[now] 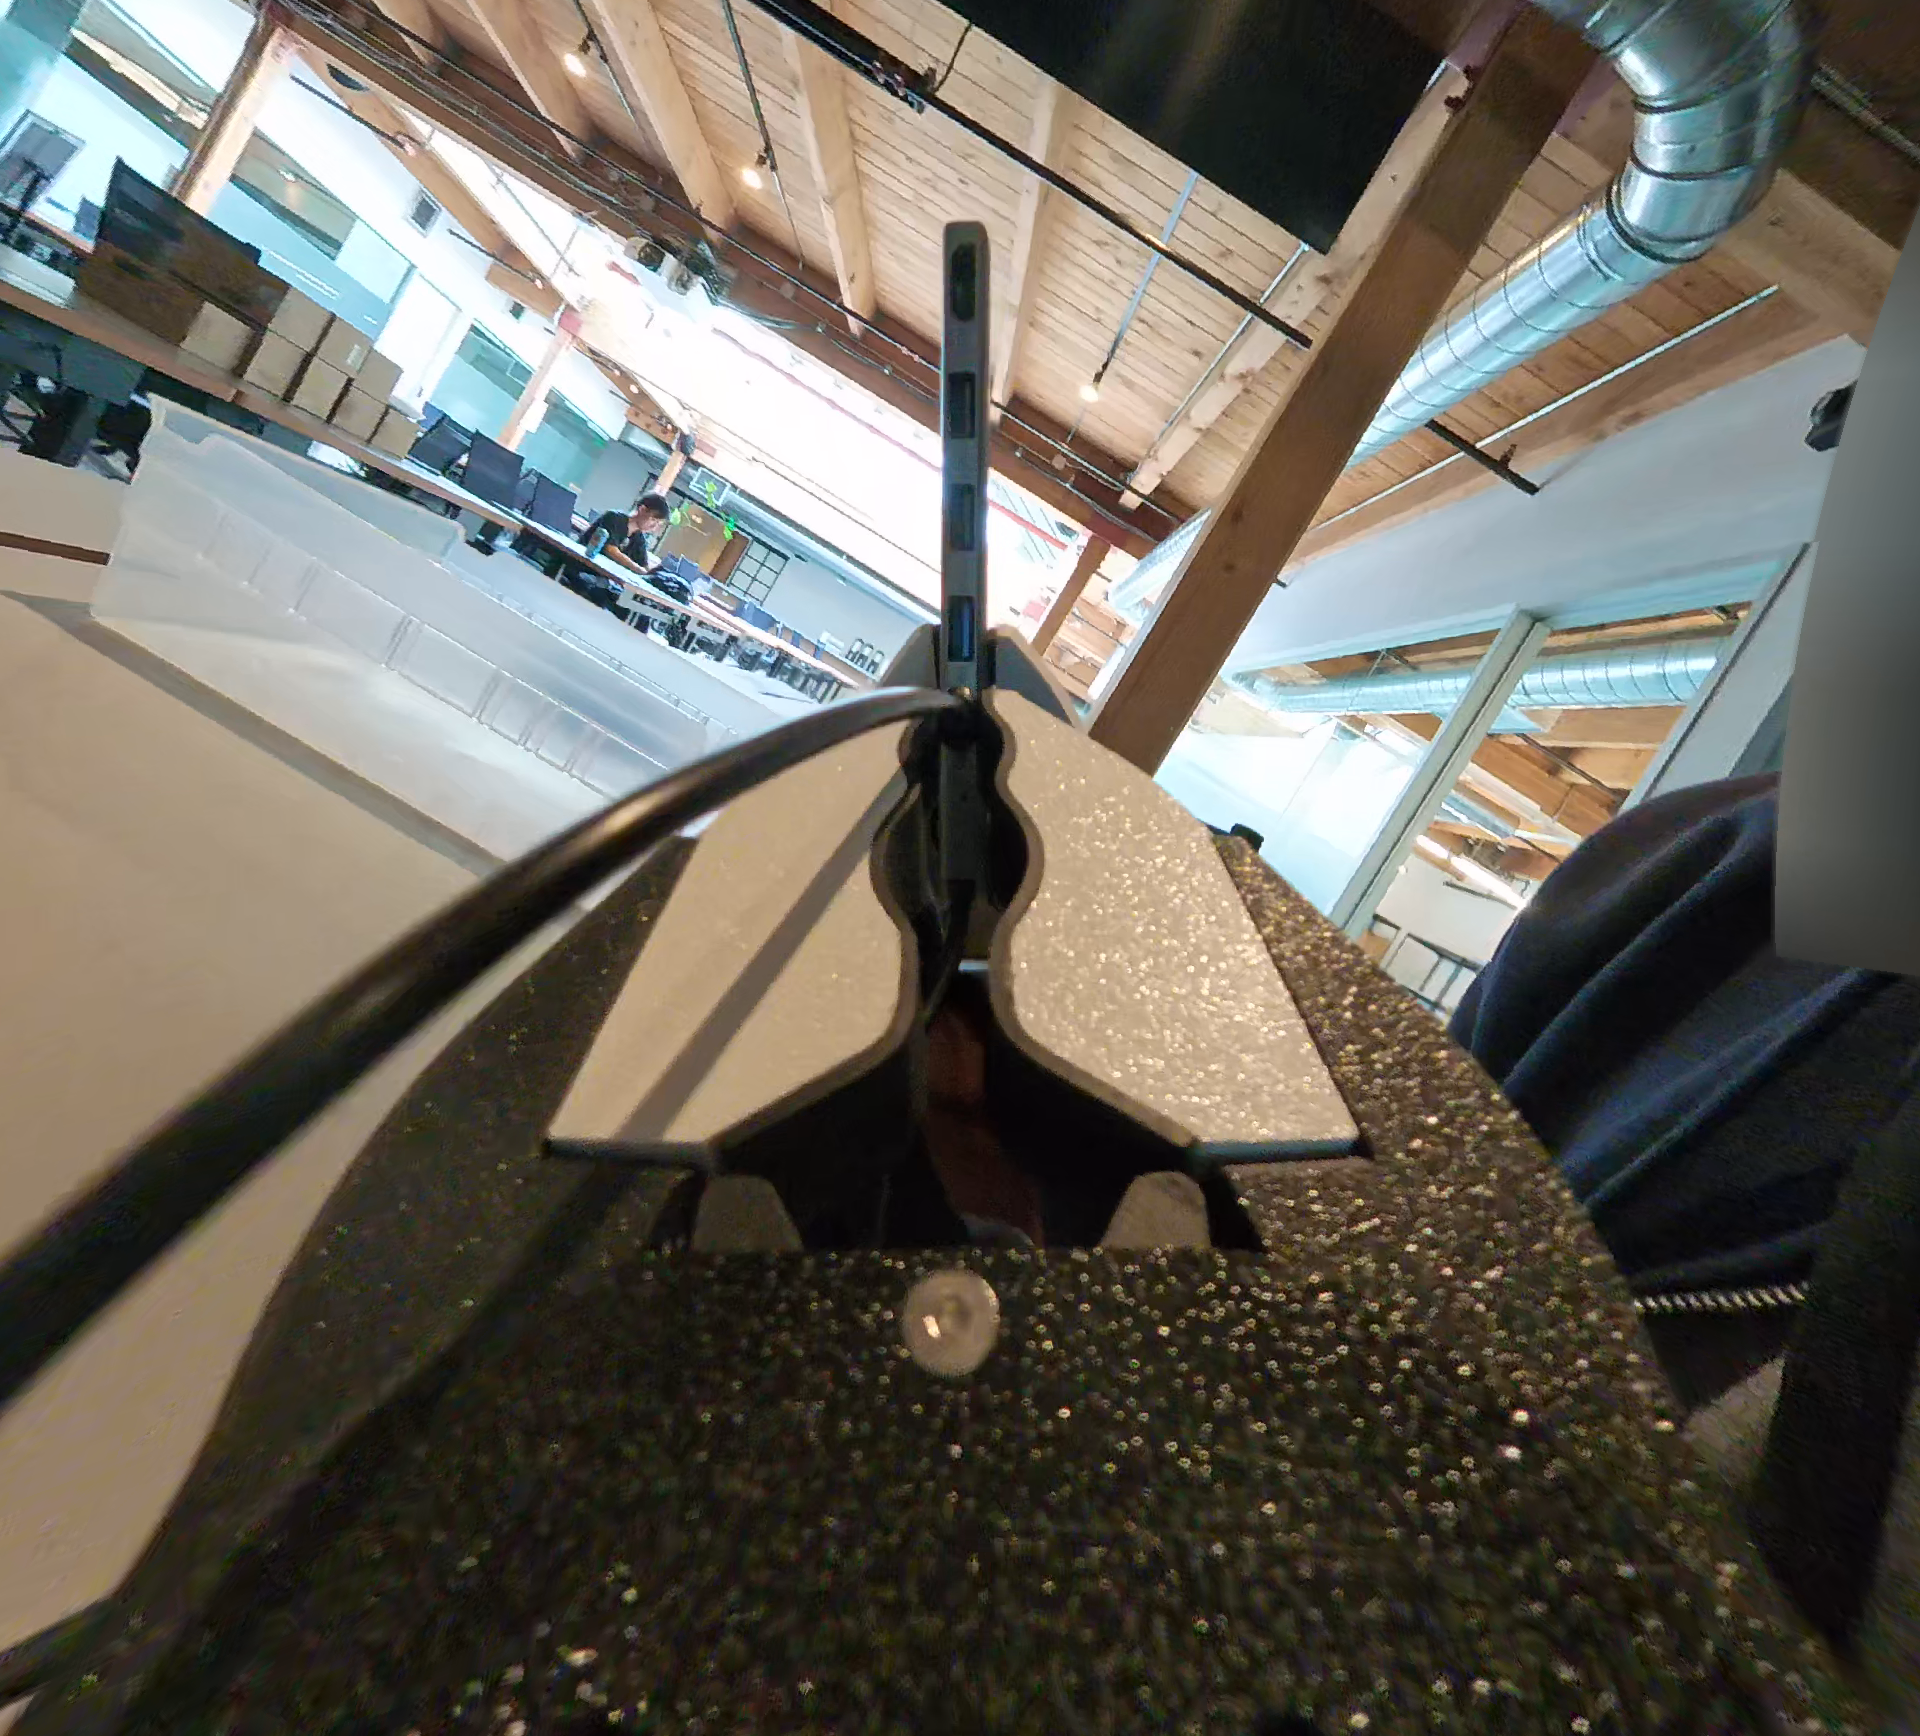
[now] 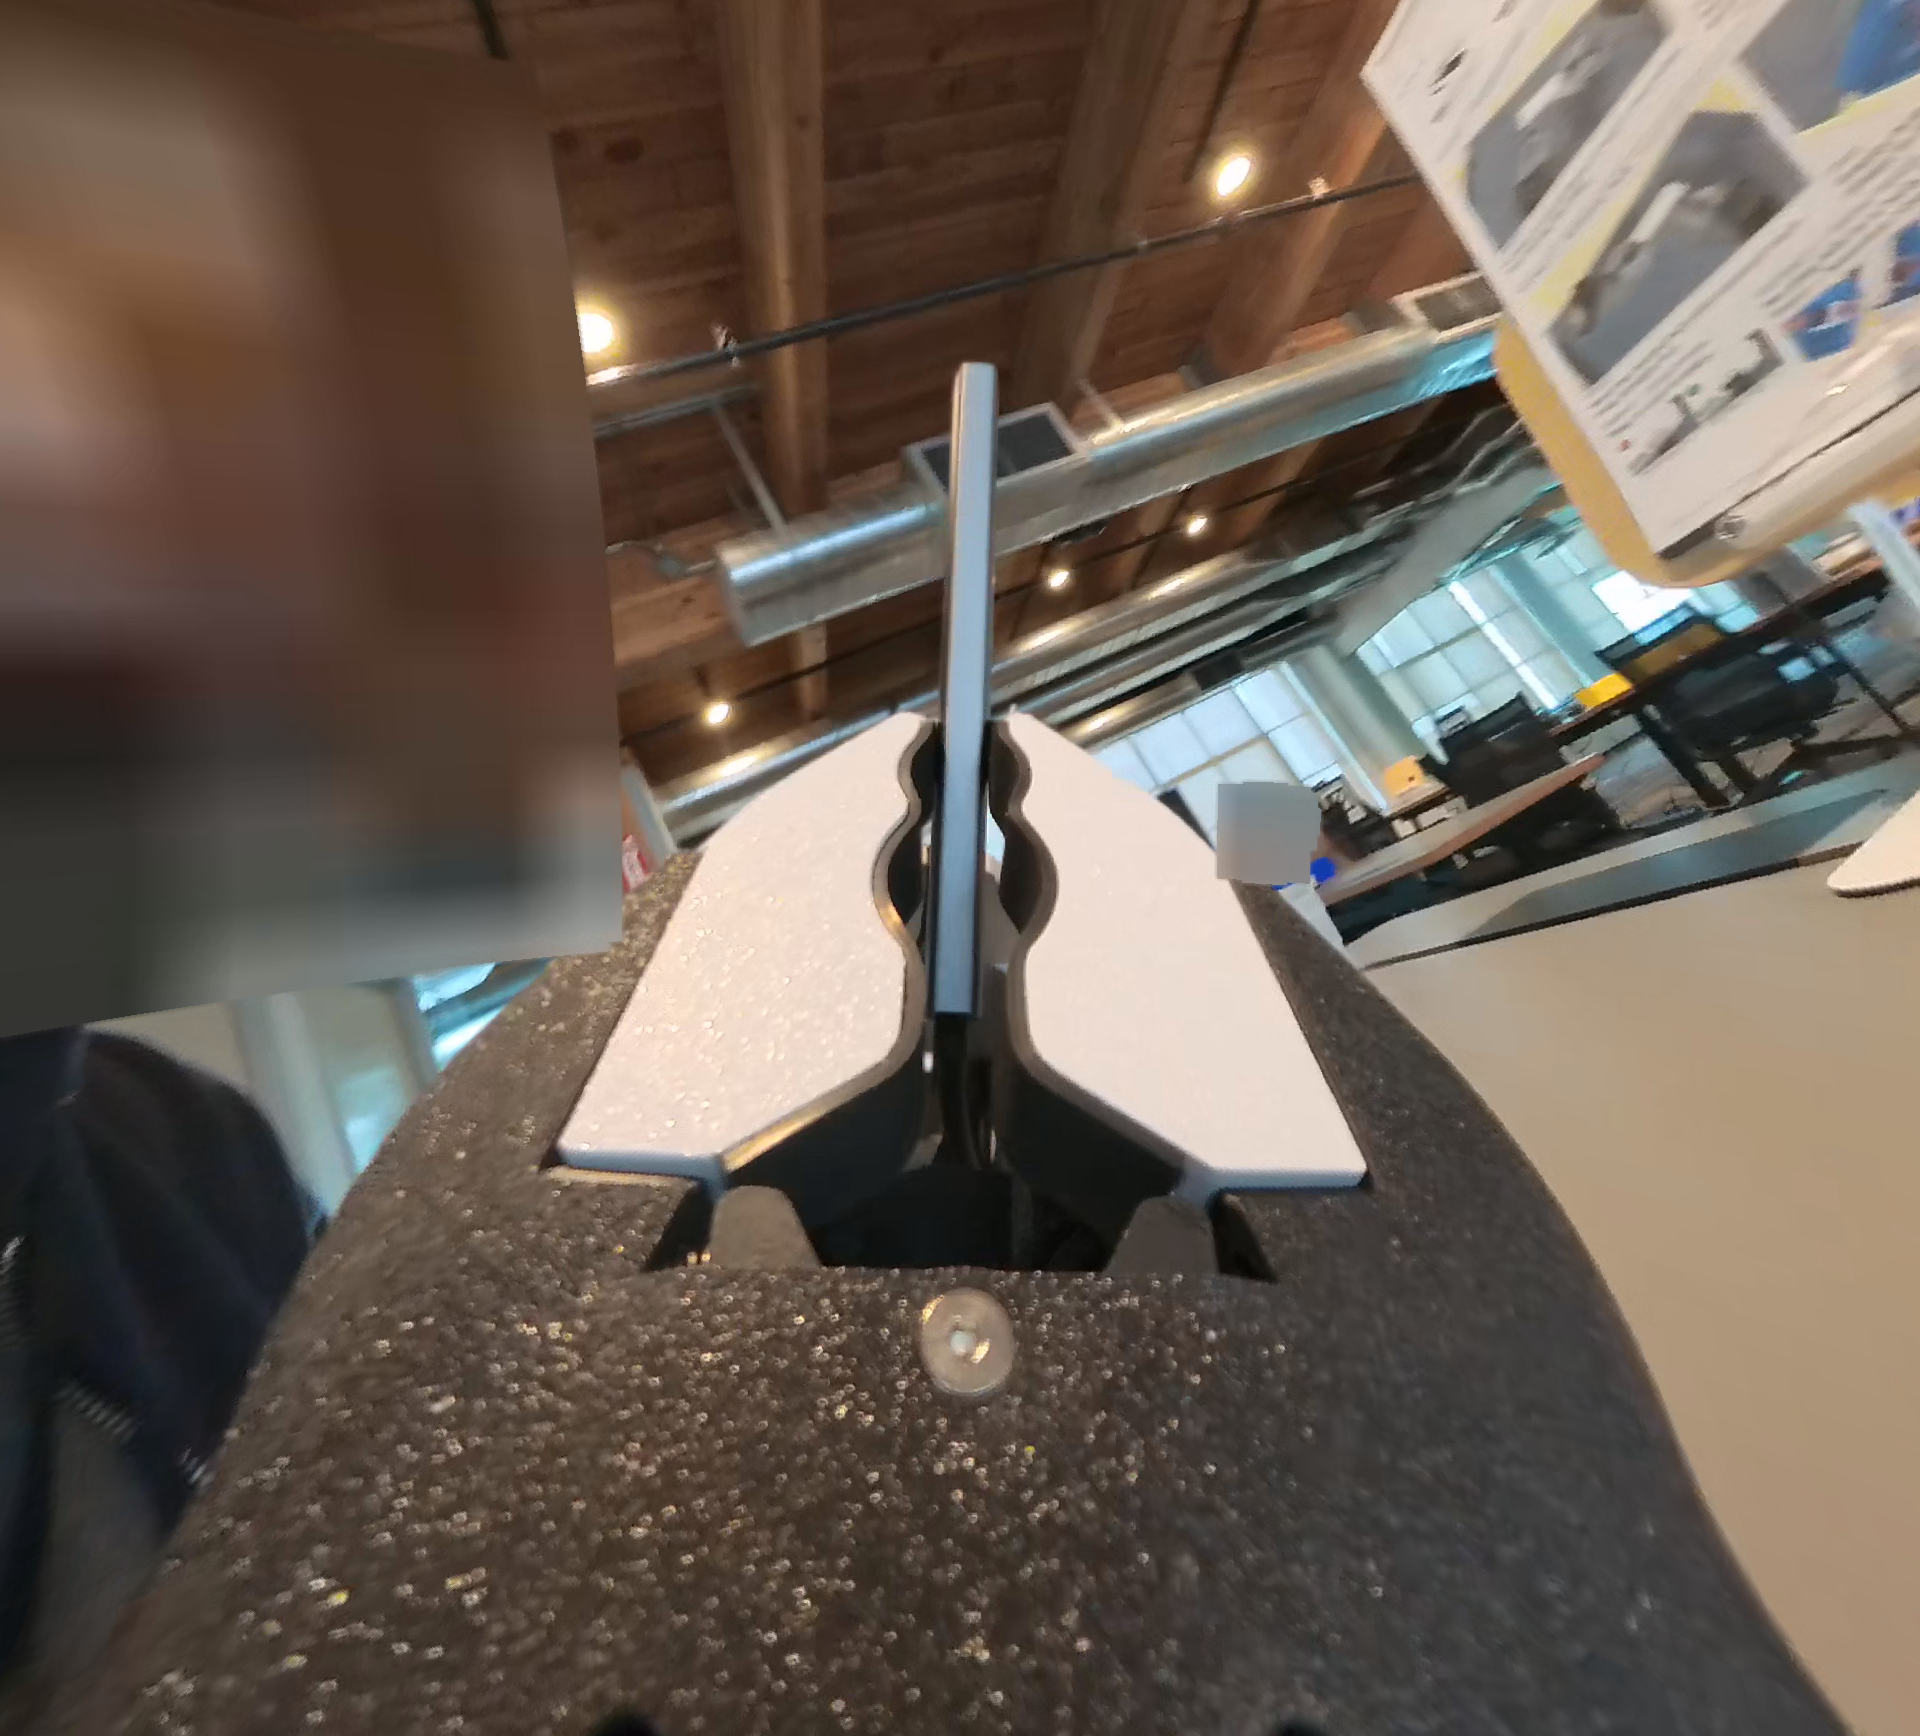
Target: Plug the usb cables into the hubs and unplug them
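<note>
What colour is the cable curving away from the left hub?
Black cable, clearest in the left wrist view.

L wrist view: lower part of the grey hub is hidden between the jaws, so its bottom end can't be seen. Black cable is blurred and runs off the left edge; where it joins the hub is hard to make out. R wrist view: second hub shows edge-on only, ports not visible, base sunk in shadow. Printed sheet is cut off top right, pics blurred.
</note>
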A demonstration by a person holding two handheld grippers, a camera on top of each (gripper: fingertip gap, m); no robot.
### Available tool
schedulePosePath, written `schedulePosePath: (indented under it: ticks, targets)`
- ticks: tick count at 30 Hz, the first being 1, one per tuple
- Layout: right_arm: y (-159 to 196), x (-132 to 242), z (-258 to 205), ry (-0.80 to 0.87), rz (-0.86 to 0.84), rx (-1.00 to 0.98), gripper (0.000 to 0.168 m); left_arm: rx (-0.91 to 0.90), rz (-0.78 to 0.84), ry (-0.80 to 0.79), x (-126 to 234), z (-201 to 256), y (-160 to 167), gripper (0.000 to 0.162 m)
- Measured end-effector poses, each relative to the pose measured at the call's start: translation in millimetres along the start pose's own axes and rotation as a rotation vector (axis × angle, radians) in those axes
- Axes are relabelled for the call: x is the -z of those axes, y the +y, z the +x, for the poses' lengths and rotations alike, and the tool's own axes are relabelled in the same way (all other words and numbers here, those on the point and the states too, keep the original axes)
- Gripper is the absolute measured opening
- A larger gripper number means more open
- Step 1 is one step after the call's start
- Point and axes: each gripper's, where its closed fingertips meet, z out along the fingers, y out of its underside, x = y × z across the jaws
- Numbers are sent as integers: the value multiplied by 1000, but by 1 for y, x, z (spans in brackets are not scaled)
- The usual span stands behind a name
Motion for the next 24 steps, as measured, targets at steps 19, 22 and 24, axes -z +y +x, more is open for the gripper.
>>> schedulePosePath:
  ticks: [19, 22, 24]
  targets:
    - [12, 0, 5, 84, -134, 80, 11, 42, 93, -5, 10, -4, -2, 6]
    - [15, 3, 4, 77, -191, 76, 10, 33, 94, 1, 11, -4, -6, 6]
    - [17, 5, 4, 64, -241, 60, 10, 29, 75, 9, 12, -4, -5, 6]
